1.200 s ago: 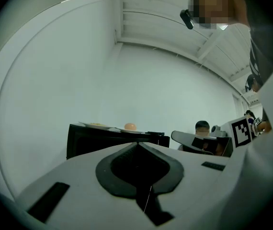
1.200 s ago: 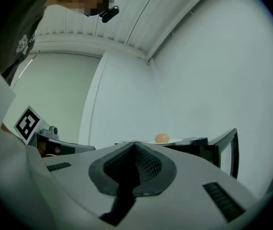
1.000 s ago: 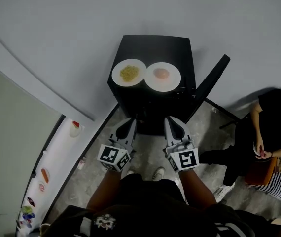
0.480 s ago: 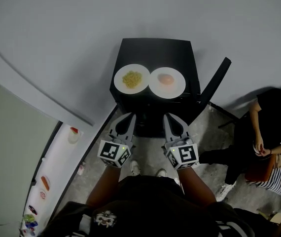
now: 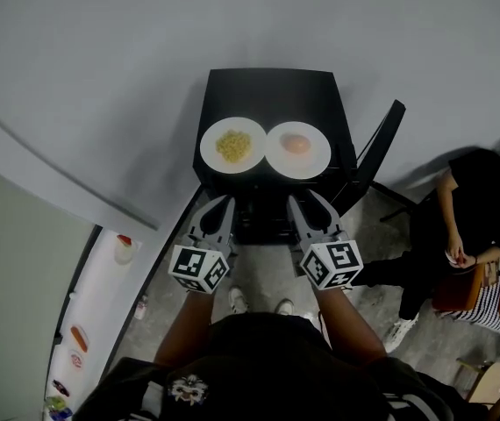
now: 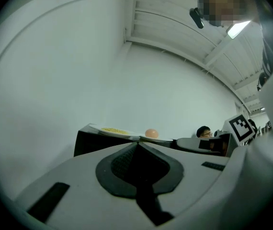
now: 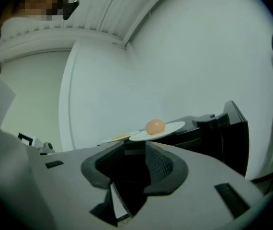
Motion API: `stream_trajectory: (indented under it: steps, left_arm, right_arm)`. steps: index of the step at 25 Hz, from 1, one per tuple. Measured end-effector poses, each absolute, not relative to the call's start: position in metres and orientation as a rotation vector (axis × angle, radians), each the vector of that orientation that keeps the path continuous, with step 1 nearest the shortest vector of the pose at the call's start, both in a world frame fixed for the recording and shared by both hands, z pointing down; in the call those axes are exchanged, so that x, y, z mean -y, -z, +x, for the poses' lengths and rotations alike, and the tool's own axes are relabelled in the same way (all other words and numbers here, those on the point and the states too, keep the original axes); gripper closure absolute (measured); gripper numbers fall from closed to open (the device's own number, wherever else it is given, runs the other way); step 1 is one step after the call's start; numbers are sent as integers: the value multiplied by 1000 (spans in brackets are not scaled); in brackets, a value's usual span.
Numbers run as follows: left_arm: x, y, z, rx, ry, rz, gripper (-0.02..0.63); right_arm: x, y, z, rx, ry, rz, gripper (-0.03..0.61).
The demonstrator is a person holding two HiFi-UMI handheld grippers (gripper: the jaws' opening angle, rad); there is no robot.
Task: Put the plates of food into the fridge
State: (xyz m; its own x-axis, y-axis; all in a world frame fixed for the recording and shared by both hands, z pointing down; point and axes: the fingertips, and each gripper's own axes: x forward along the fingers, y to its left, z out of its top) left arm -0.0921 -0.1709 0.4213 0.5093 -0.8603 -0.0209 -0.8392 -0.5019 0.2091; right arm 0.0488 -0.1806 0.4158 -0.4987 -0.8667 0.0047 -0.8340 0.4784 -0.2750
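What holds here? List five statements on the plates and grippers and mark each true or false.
1. The plate of yellow food and the plate of round orange food sit side by side on the black table. True.
2. The left gripper has its fingers together. True.
3. The right gripper is clamped on a plate. False: its fingers have just been opening, stand apart and hold nothing.
4. The yellow food is on the wearer's right. False: it is on the left.
5. Nobody else is in view. False: a seated person is at the right.
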Motion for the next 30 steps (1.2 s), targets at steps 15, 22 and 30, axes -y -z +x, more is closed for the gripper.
stream_trajectory:
  steps: [15,22,30]
  left_arm:
    - [168,-433,-94,1415,171,2578,592]
    - [166,-434,-96,1409,143,2586,592]
    - [165,-449,-102,1409,98,2556,592]
  right_arm:
    - [226,-426,80,-1797,1242,-1077,390]
    - [235,-426,78,-1671,1331,-1020,408]
    - [242,-429,82,-1617,1337,-1061,506]
